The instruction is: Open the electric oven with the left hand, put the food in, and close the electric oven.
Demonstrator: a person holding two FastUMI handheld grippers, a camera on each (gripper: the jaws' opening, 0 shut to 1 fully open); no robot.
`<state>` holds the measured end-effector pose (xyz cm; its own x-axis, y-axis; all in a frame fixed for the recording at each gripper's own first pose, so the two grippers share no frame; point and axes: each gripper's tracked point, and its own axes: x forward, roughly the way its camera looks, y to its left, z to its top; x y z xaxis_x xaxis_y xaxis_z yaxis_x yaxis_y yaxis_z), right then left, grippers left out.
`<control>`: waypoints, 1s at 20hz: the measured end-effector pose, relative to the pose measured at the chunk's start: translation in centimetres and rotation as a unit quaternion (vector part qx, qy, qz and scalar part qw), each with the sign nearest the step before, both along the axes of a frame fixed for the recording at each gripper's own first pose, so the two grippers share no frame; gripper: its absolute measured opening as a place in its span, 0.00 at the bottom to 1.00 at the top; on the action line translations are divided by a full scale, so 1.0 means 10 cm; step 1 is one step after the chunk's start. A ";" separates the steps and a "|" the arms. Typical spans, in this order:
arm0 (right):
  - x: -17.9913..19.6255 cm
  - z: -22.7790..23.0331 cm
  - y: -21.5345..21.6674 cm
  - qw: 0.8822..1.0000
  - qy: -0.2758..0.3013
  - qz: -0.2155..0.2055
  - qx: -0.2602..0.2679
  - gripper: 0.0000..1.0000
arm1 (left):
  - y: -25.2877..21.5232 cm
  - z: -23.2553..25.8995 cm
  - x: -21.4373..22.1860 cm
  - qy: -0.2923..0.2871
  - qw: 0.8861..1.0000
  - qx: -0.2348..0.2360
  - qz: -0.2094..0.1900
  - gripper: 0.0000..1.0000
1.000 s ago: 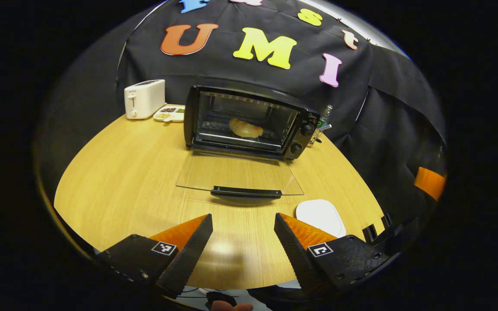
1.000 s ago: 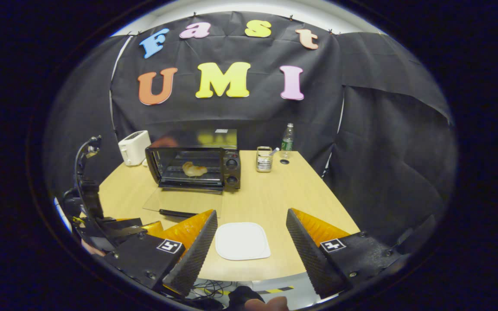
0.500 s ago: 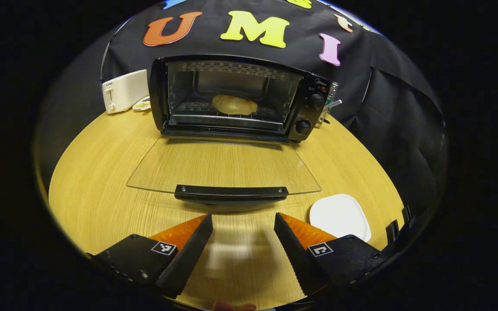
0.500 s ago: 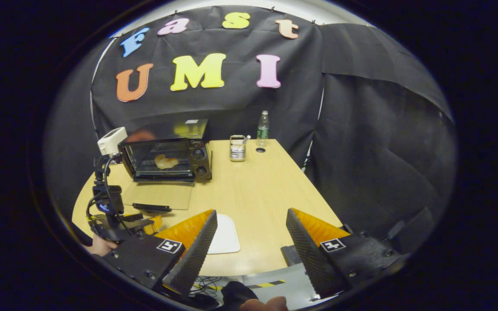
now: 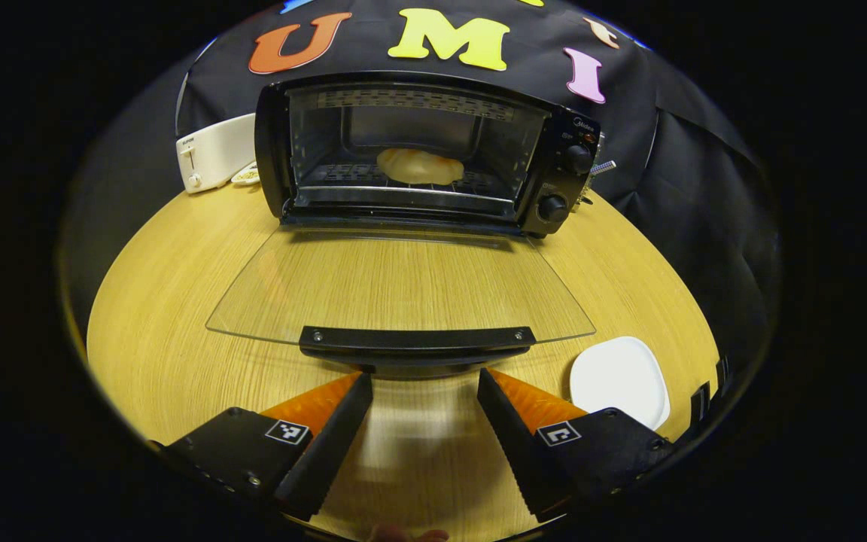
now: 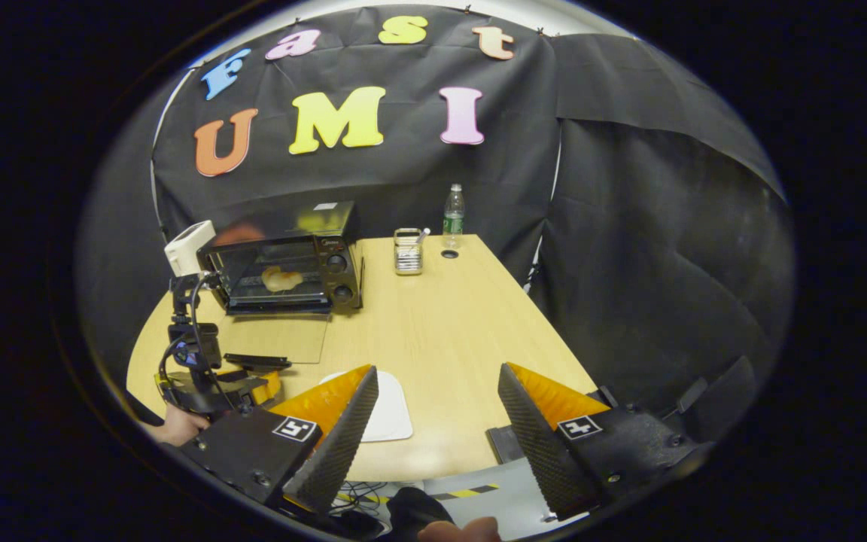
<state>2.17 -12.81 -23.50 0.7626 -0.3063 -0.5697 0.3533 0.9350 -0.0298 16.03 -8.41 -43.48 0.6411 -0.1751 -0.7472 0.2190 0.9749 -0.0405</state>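
The bread sits inside the open electric oven. The left gripper has wide jaws just under the door handle at 12 o'clock. The right gripper has wide, empty jaws.

Black cloth wall, light wooden table
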 end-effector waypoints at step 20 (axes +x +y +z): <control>0.48 1.52 1.03 0.980 -0.177 0.089 -0.034 0.97 | 0.31 3.41 0.12 -0.296 0.953 -0.065 -0.020 0.93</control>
<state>6.98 -2.54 -8.27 0.9535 -0.1779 -0.2433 0.1836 0.9830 0.0007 17.18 -5.29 -9.40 0.9345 -0.2744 -0.2267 0.2776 0.9605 -0.0183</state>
